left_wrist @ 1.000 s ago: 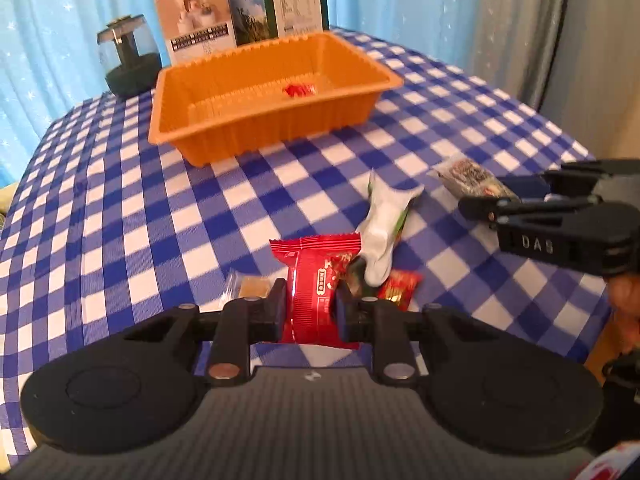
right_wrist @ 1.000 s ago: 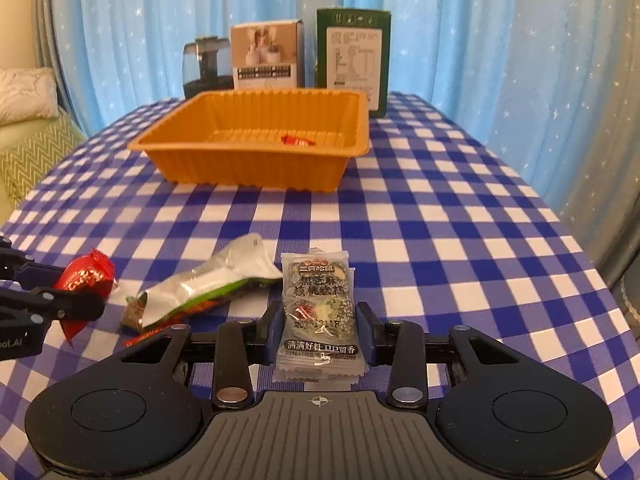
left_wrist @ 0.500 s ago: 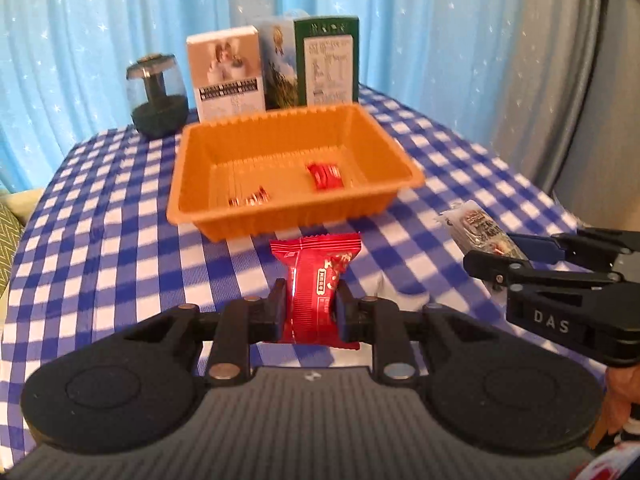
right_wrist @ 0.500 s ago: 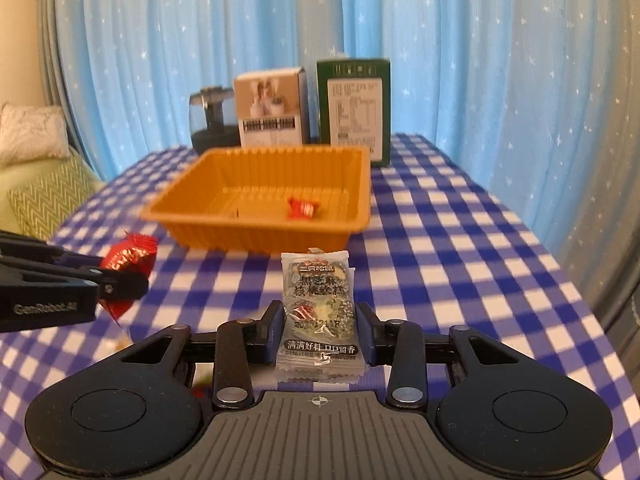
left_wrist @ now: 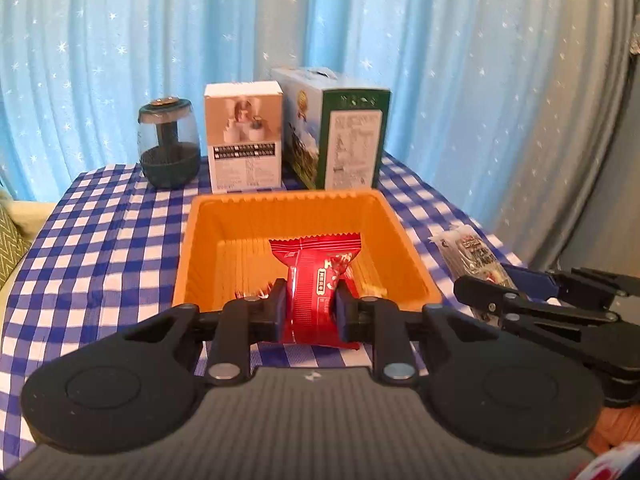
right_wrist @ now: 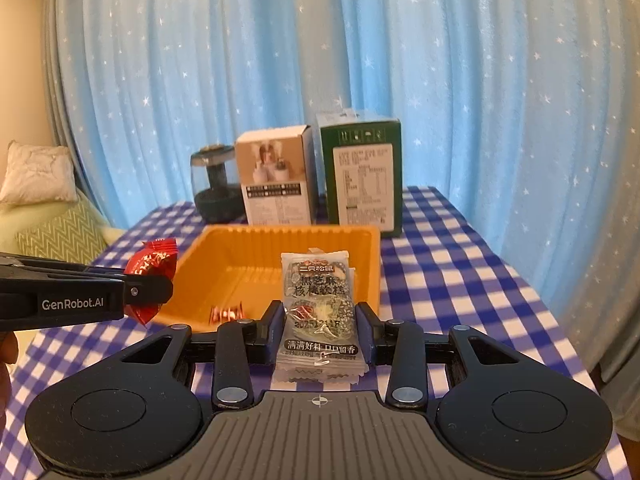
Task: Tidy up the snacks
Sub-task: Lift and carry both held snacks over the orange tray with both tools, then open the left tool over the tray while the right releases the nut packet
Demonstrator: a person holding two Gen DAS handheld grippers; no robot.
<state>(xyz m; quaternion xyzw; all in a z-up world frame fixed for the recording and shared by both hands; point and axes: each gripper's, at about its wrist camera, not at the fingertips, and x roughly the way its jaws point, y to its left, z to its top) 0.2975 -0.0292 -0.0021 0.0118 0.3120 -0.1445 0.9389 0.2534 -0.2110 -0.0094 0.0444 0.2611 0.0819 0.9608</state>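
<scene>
Left gripper (left_wrist: 309, 307) clenched the red snack (left_wrist: 316, 285), right gripper (right_wrist: 320, 326) clenched the clear packet (right_wrist: 318, 308), both before the orange tray (left_wrist: 304, 204)

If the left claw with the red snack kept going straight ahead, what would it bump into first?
Probably the orange tray. The left claw, shut on the red snack, points right into it, so the snack would likely reach the tray's far wall first; the boxes stand behind that. Depth is hard to judge.

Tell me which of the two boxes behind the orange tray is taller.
The green box, at the right, is taller; its top stands above that of the white box with the photo, at its left.
</scene>
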